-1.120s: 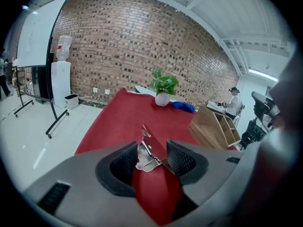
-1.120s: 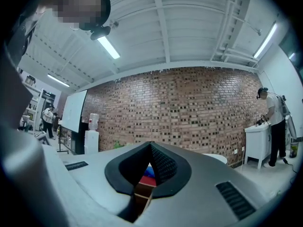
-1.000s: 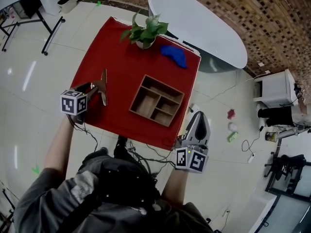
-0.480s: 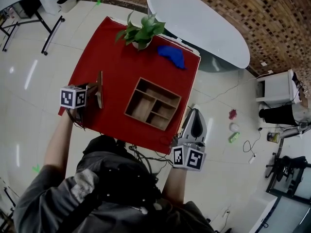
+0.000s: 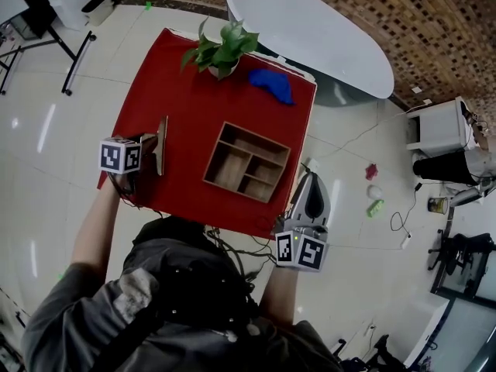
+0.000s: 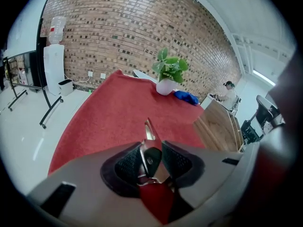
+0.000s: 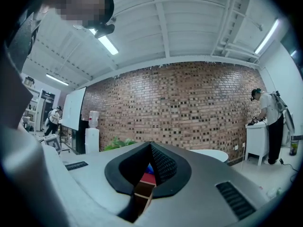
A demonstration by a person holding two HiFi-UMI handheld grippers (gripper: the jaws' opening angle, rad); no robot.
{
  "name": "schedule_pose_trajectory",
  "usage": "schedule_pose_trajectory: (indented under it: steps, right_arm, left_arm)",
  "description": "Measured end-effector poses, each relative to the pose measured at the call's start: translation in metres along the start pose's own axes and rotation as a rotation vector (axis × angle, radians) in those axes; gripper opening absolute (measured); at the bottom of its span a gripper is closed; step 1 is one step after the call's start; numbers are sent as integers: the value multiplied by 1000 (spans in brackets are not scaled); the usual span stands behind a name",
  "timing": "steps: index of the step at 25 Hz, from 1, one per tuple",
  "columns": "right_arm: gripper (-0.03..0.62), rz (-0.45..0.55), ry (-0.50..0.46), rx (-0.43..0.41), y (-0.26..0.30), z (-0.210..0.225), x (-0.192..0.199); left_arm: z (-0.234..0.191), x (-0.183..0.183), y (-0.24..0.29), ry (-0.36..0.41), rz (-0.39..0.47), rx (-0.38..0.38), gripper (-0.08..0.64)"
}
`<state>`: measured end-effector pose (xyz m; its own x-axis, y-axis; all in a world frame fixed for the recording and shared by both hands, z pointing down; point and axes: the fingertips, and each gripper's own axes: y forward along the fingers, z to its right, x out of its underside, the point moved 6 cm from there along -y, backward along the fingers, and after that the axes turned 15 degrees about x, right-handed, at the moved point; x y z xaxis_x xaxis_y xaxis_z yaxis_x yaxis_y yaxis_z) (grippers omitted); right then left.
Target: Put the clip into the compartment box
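A long metal clip (image 5: pixel 161 142) with a dark handle lies at the left side of the red table (image 5: pixel 186 99). My left gripper (image 5: pixel 151 147) is at its near end. In the left gripper view the clip (image 6: pixel 150 141) sits between the two black pads (image 6: pixel 128 163), its tip pointing out over the cloth. The jaws are closing and the pads touch it on both sides. The wooden compartment box (image 5: pixel 246 161) stands to the right of it, with nothing in the compartments that show. My right gripper (image 5: pixel 311 188) hangs shut off the table's right front corner, holding nothing.
A potted plant (image 5: pixel 219 49) and a blue cloth (image 5: pixel 271 84) sit at the far edge of the red table. A white oval table (image 5: pixel 310 29) stands behind it. Cables and small objects lie on the tiled floor to the right.
The clip has turned from slanting to nearly in line with the left gripper, which stays at its near end. The right gripper has hardly moved.
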<state>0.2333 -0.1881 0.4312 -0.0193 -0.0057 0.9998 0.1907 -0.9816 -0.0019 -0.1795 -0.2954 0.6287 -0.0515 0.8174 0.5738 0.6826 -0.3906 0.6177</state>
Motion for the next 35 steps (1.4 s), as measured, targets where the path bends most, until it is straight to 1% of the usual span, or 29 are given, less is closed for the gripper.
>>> schedule_pose_trajectory:
  steps: [3,6,10,12,14,19,22,26,28,32,35]
  right_arm:
    - [3,-3,2,19,-6,-4,-3]
    - [3,-7,-2,25,-10,-11,-7]
    - [3,1,-3,31,-12,-18,-13]
    - [3,8,-3,34,-13,-18,-15]
    - [3,16,-3,36,-16,-17,-17]
    - [3,39,1,42,-21,-18,-27]
    - [3,48,-1,46,-28,-17,-33]
    - [3,73,-3,50,-39,-17,-43]
    - [3,89,-16,43,-45,-20,-47]
    - [3,113,-31,21,-54,-27,-55]
    - [3,121,-18,1,-56,-36,-56]
  left_arm:
    - [5,-4,-1,19,-2,14,129]
    - [8,-8,-4,47,-5,31,120]
    - [13,-15,-19,64,28,43,112]
    - [21,-19,-27,74,68,56,112]
    - [34,-27,-37,89,120,85,110]
    - [77,-54,-64,163,256,176,112]
    - [109,-71,-81,226,330,221,112]
    - [157,-89,-106,365,419,264,110]
    - [180,-94,-116,419,458,287,110]
    - [216,-100,-123,477,522,329,107]
    - [233,-101,-120,500,539,357,106]
